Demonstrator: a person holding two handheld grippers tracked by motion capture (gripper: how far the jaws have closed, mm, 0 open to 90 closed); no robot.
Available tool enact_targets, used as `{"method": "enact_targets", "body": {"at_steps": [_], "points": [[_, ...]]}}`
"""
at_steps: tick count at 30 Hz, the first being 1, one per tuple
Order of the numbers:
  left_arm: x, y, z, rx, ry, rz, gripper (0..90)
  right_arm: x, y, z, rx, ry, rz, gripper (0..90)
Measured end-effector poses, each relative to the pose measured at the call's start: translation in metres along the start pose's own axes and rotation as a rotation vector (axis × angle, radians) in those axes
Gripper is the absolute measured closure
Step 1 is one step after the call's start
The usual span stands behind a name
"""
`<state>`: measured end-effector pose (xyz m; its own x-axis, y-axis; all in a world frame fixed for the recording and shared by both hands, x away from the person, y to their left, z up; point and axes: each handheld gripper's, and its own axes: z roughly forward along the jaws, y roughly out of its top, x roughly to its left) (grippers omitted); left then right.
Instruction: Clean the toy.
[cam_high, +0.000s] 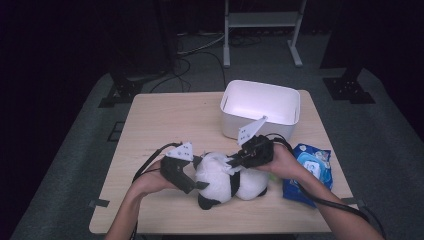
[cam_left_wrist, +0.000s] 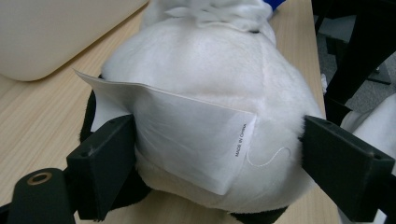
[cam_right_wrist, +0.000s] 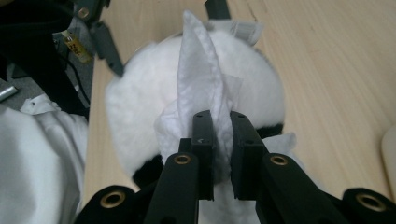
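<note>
Right gripper view: my right gripper (cam_right_wrist: 218, 140) pinches the wipe (cam_right_wrist: 198, 88); I'd rub the panda (cam_high: 225, 180) gently while my left gripper's (cam_left_wrist: 215, 149) spread jaws steady it.

Black-and-white plush panda (cam_high: 225, 180), white wipe (cam_right_wrist: 201, 93), white bin (cam_high: 260, 107), blue wipes packet (cam_high: 310, 170), pale wood table (cam_high: 165, 120)

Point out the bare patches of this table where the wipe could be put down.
Bare wood lies left of the white plastic bin, across the light wooden table's far-left part, and along the near edge below the black-and-white plush panda. It is crowded mid-right: panda, both grippers, bin and the blue wipes packet.
</note>
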<state>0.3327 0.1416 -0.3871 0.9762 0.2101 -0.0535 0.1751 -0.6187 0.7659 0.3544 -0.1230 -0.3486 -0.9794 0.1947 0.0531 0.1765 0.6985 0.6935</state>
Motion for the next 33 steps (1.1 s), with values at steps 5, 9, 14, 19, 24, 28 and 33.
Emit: {"method": "enact_targets", "body": {"at_steps": [5,9,14,19,24,28,33], "points": [[0.001,-0.001,0.000,-0.008,-0.007,-0.011,11.9,-0.014,0.003,-0.002,0.017,-0.028,0.020,81.0],[0.003,0.004,-0.005,-0.032,-0.027,-0.063,8.7,-0.018,-0.013,0.003,0.031,-0.004,0.055,81.1],[0.007,0.017,0.003,-0.016,-0.022,-0.101,2.8,-0.014,-0.018,0.003,0.015,0.005,0.063,81.3],[0.014,0.028,0.014,0.049,-0.031,-0.121,0.0,-0.009,-0.019,0.005,0.020,0.003,0.056,82.0],[0.017,0.029,0.026,0.122,-0.057,-0.108,1.3,-0.007,-0.020,0.009,0.032,0.006,0.044,82.3],[0.018,0.025,0.020,0.092,-0.051,-0.064,28.6,-0.007,-0.020,0.008,0.036,-0.002,0.040,82.2],[0.016,0.023,0.014,0.047,-0.003,0.012,48.8,-0.011,-0.017,0.005,0.025,-0.010,0.051,82.1]]}}
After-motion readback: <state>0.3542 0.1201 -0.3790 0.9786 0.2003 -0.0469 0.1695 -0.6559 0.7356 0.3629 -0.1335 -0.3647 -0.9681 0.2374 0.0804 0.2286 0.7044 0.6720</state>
